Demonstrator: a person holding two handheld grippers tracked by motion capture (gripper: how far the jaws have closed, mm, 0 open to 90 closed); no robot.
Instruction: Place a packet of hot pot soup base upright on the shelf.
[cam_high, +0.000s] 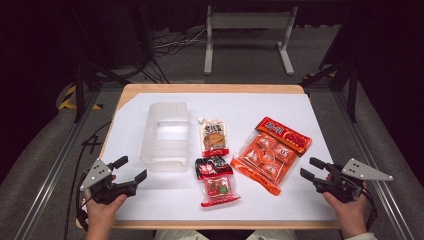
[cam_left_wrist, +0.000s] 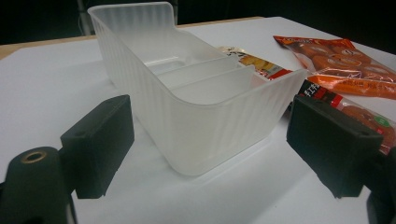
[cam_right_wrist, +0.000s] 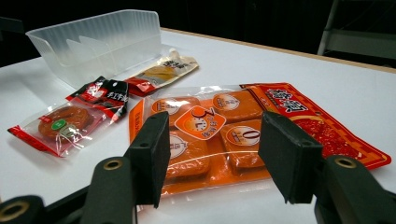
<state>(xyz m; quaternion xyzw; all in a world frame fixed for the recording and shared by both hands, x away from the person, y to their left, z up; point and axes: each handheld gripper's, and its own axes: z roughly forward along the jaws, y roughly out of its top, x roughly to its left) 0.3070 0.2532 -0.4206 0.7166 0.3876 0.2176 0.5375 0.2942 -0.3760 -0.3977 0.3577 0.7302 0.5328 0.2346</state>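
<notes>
A frosted plastic bin (cam_high: 166, 136) (cam_left_wrist: 196, 88) (cam_right_wrist: 93, 44) stands empty left of centre on the white tabletop (cam_high: 250, 102). Right of it lie three snack packs: a cream pouch (cam_high: 214, 137) (cam_right_wrist: 161, 72), a red-and-black pack (cam_high: 216, 181) (cam_right_wrist: 74, 116) (cam_left_wrist: 359, 112) and a large orange pack (cam_high: 270, 152) (cam_right_wrist: 224, 130) (cam_left_wrist: 336, 60). My left gripper (cam_high: 131, 168) (cam_left_wrist: 210, 149) hovers open near the bin's front left corner, with the near end of the bin ahead of its jaws. My right gripper (cam_high: 312, 168) (cam_right_wrist: 215, 149) is open beside the orange pack's right edge, holding nothing.
A wooden table edge (cam_high: 210, 88) frames the white surface. Beyond the table stand a metal stand (cam_high: 247, 35) and cables on the floor (cam_high: 170, 42). Aluminium rails (cam_high: 55, 165) run along both sides.
</notes>
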